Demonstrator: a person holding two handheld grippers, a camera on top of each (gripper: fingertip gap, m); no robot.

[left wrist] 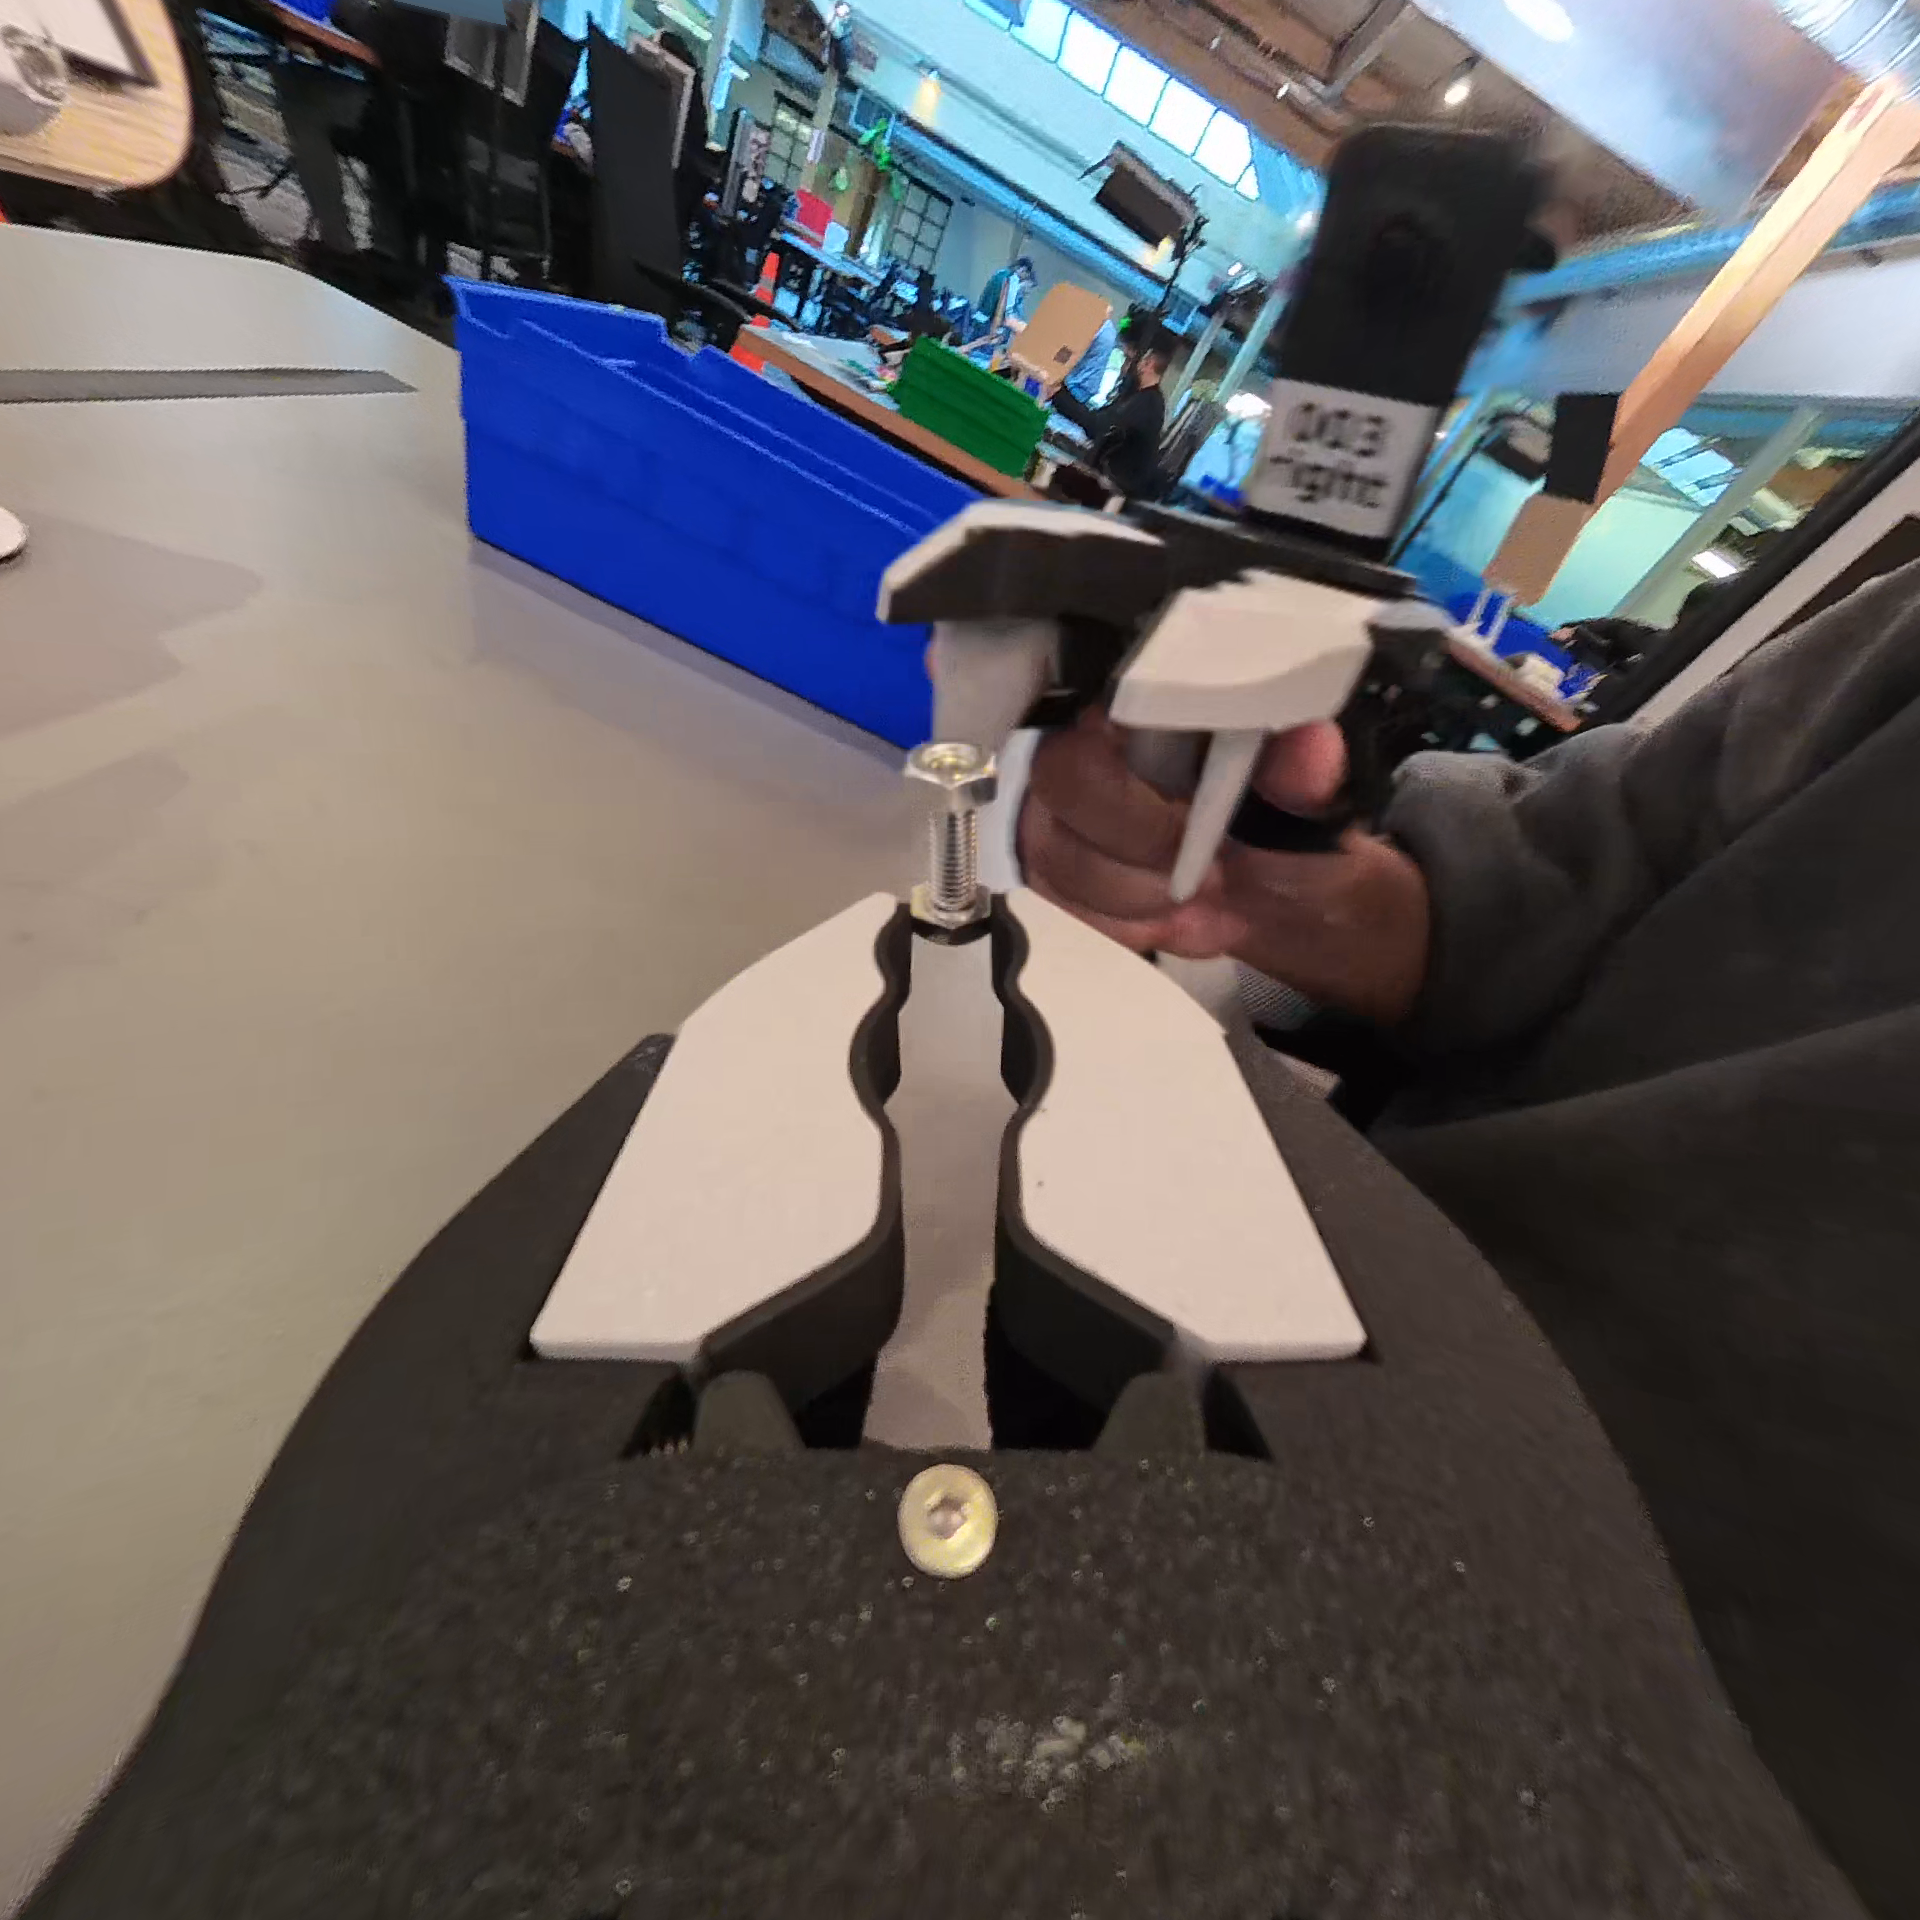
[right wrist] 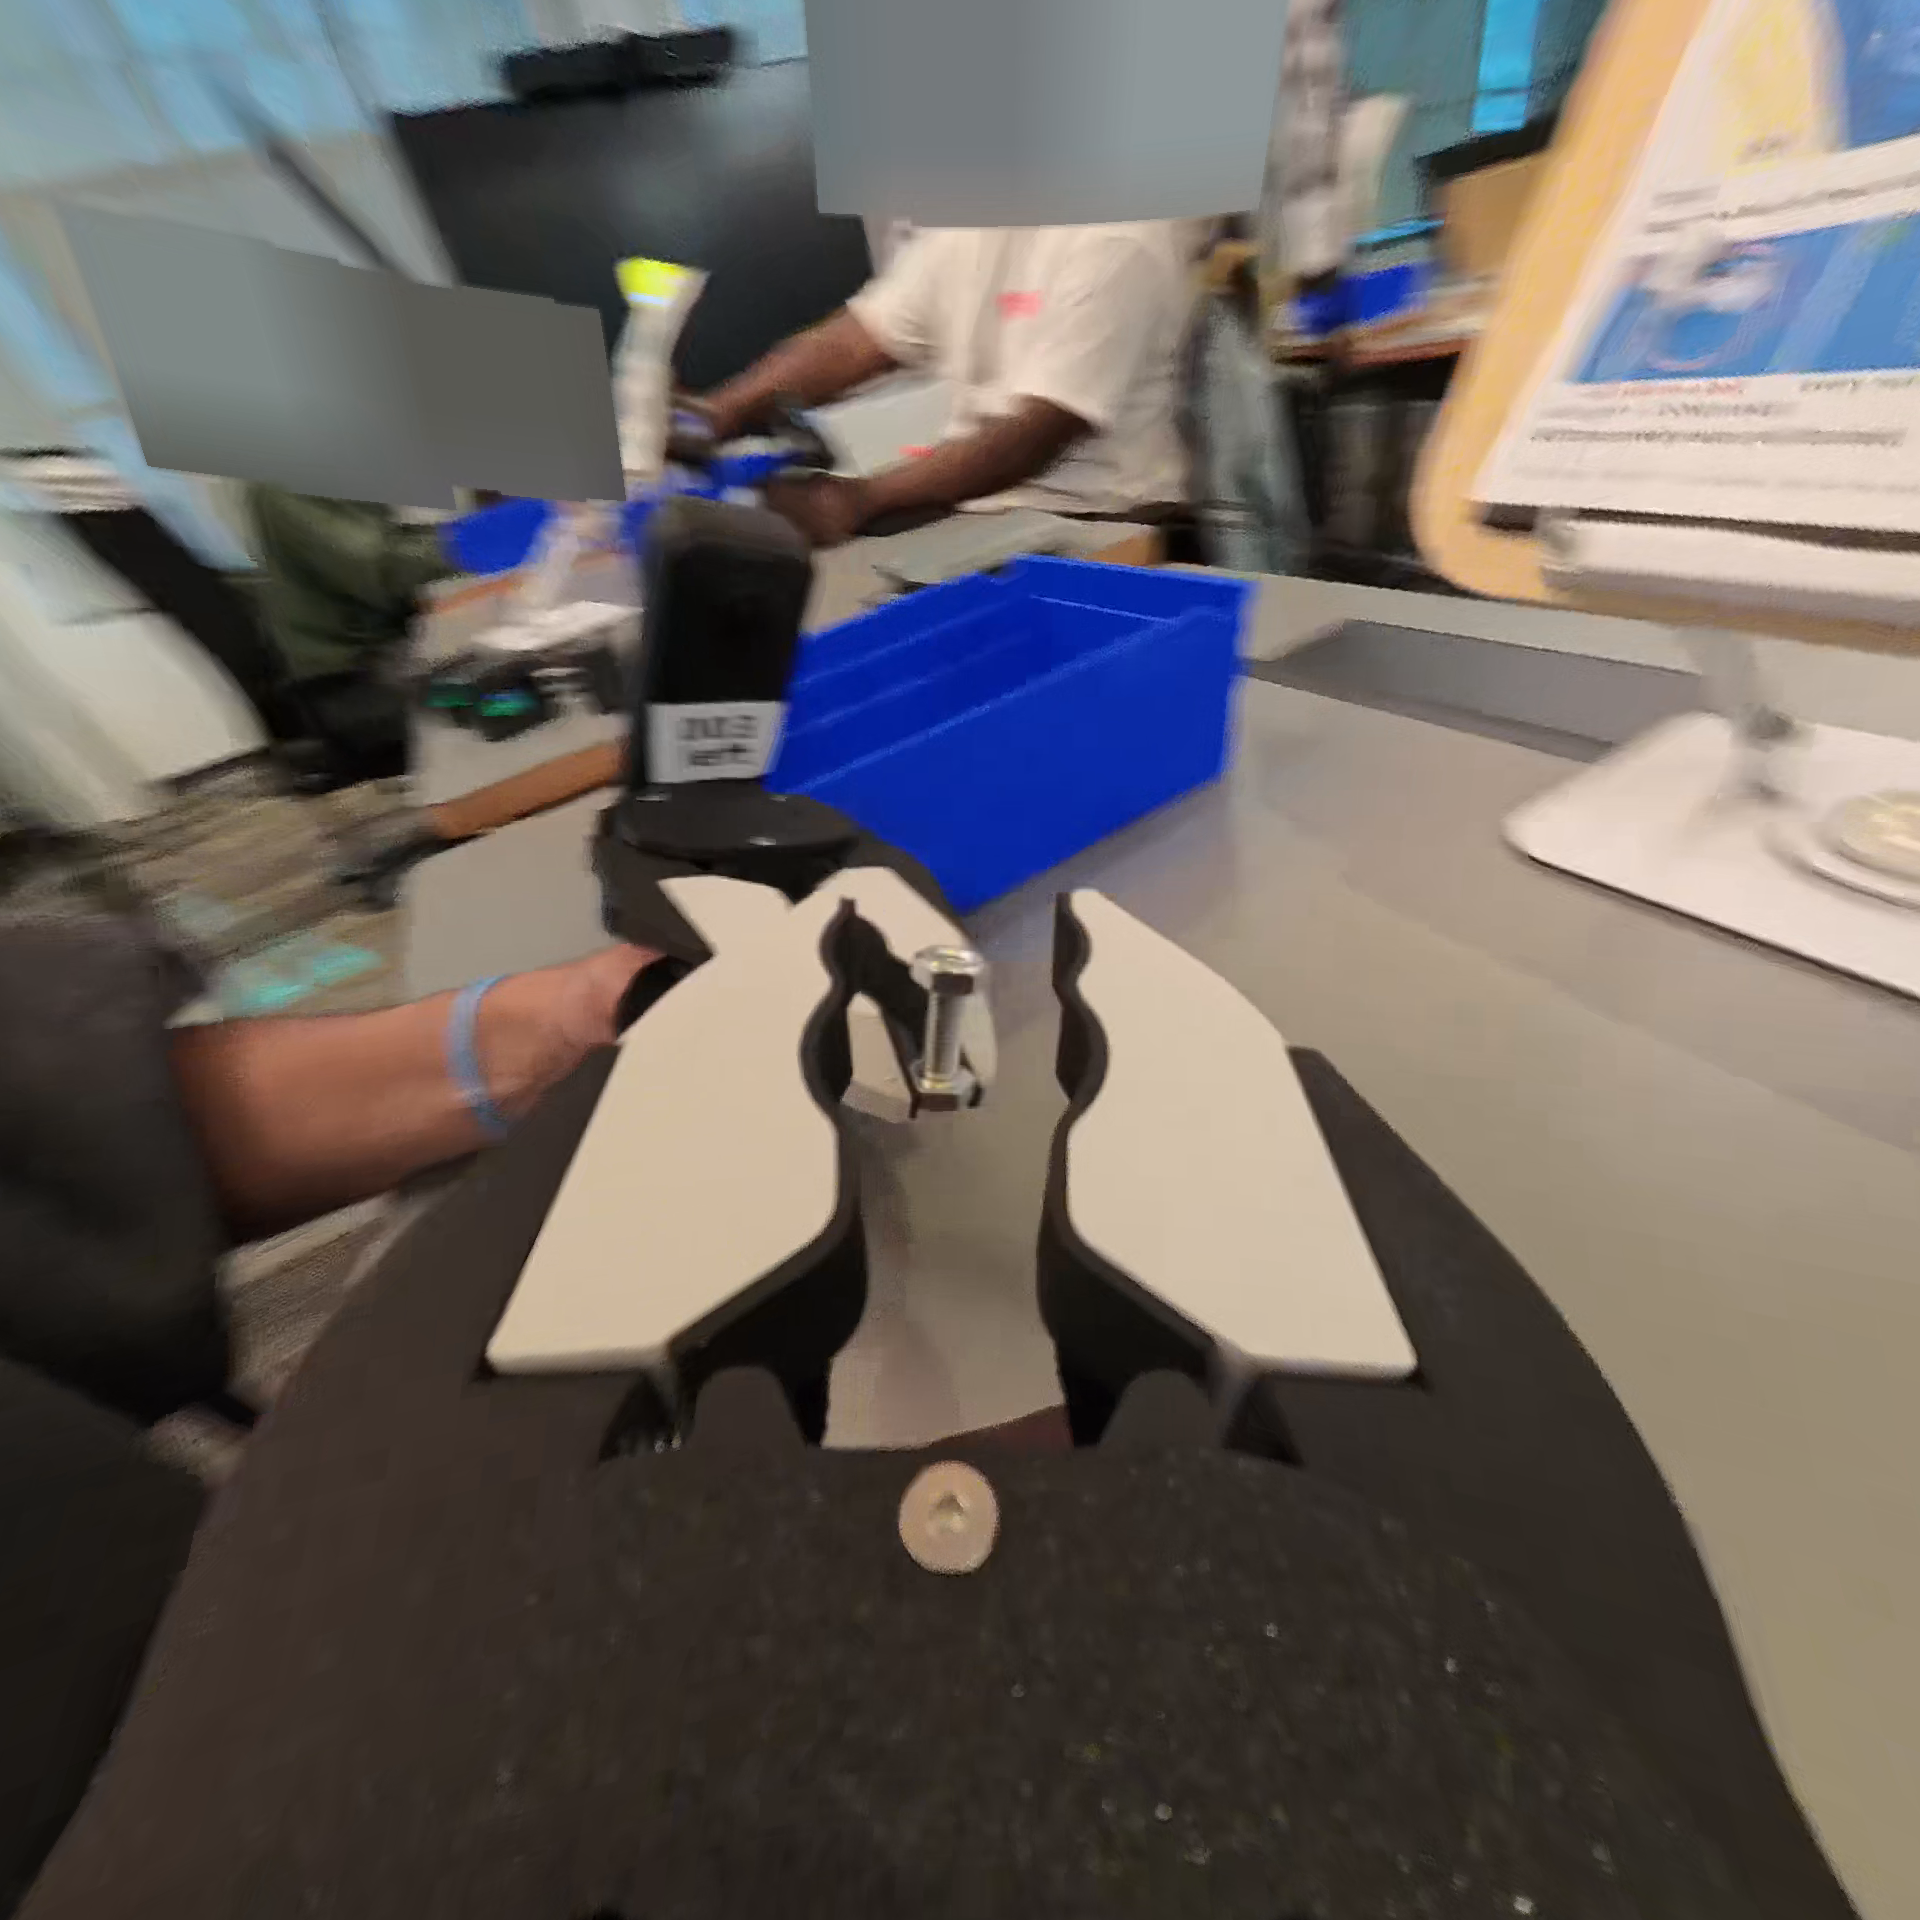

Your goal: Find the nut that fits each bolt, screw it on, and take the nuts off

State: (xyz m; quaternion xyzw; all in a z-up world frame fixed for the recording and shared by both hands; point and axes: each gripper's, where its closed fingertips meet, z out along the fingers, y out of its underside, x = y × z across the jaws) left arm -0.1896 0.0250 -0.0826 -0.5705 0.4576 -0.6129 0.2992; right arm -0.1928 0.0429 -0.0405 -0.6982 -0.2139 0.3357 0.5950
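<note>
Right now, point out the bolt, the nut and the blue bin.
bolt (left wrist: 953, 860): left wrist view, on the threaded shaft.
nut (left wrist: 948, 914): left wrist view, on the hex at the bolt's lower end, between the left gripper's fingertips.
blue bin (right wrist: 1023, 717): right wrist view, on its near side wall.

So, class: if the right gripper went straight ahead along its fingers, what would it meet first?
Probably the bolt, held upright with its nut pinched in the left gripper. It stands between the open right gripper fingertips. The blue bin lies farther behind.

The left tongs (left wrist: 948, 925) pinch a nut (left wrist: 948, 916) on an upright bolt (left wrist: 951, 821), the right tongs (left wrist: 1091, 717) just above.
</note>
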